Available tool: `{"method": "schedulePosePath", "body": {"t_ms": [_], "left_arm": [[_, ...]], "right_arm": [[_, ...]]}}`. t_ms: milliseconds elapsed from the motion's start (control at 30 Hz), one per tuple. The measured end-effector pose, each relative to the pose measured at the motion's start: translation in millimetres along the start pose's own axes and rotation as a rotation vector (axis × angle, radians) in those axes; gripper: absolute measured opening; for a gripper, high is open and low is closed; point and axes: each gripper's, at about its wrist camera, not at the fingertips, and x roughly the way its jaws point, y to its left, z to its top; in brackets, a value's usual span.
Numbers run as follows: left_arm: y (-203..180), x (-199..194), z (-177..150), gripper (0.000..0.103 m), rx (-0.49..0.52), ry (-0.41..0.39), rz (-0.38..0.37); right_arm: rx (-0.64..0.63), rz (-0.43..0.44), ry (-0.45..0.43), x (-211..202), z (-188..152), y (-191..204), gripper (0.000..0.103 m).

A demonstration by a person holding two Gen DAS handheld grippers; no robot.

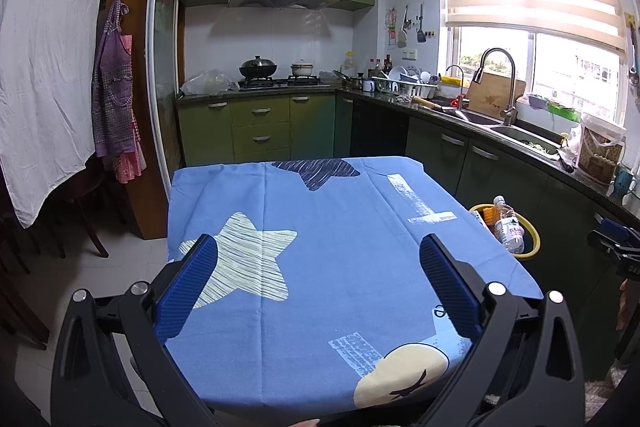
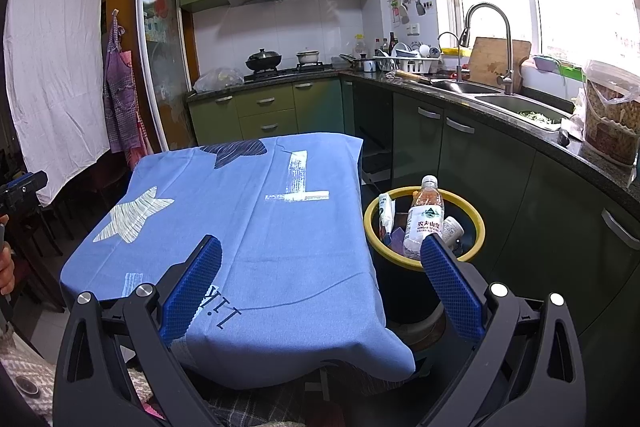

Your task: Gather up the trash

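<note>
Currently your right gripper (image 2: 320,271) spread and empty, clear plastic water bottle (image 2: 425,217) in yellow-rimmed bin (image 2: 478,227) just beyond its right finger, your left gripper (image 1: 318,271) spread over blue star-print tablecloth (image 1: 320,227).

The water bottle (image 2: 425,217) in the bin carries a white label printed with Chinese characters; the blue tablecloth (image 2: 256,227) shows a large "1".

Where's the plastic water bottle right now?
The water bottle stands in the yellow-rimmed bin on the floor, right of the blue-clothed table, beside a white tube; both views show it.
</note>
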Motion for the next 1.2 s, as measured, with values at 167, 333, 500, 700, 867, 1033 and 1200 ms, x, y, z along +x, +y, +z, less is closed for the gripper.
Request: {"method": "schedulePosePath", "body": {"t_ms": [167, 333, 500, 700, 867, 1033, 1200], "left_arm": [[1, 3, 0, 0.096, -0.012, 0.009, -0.012], [2, 3, -1, 0.096, -0.015, 0.007, -0.009], [4, 4, -2, 0.096, -0.015, -0.001, 0.006], [4, 5, -2, 0.096, -0.015, 0.000, 0.008], [4, 5, -2, 0.096, -0.002, -0.015, 0.018], [0, 9, -2, 0.096, 0.017, 0.003, 0.024], [0, 17, -3, 0.096, 0.011, 0.039, 0.010]], "right_arm": [[0.001, 0.000, 0.001, 0, 0, 0, 0.098], [0.001, 0.000, 0.001, 0, 0, 0, 0.098], [0.002, -0.001, 0.004, 2, -1, -1, 0.098], [0.003, -0.001, 0.004, 4, -1, -3, 0.098], [0.003, 0.000, 0.004, 4, -1, -2, 0.098], [0.004, 0.000, 0.005, 4, -2, -2, 0.098], [0.004, 0.000, 0.007, 5, -2, -3, 0.098]]}}
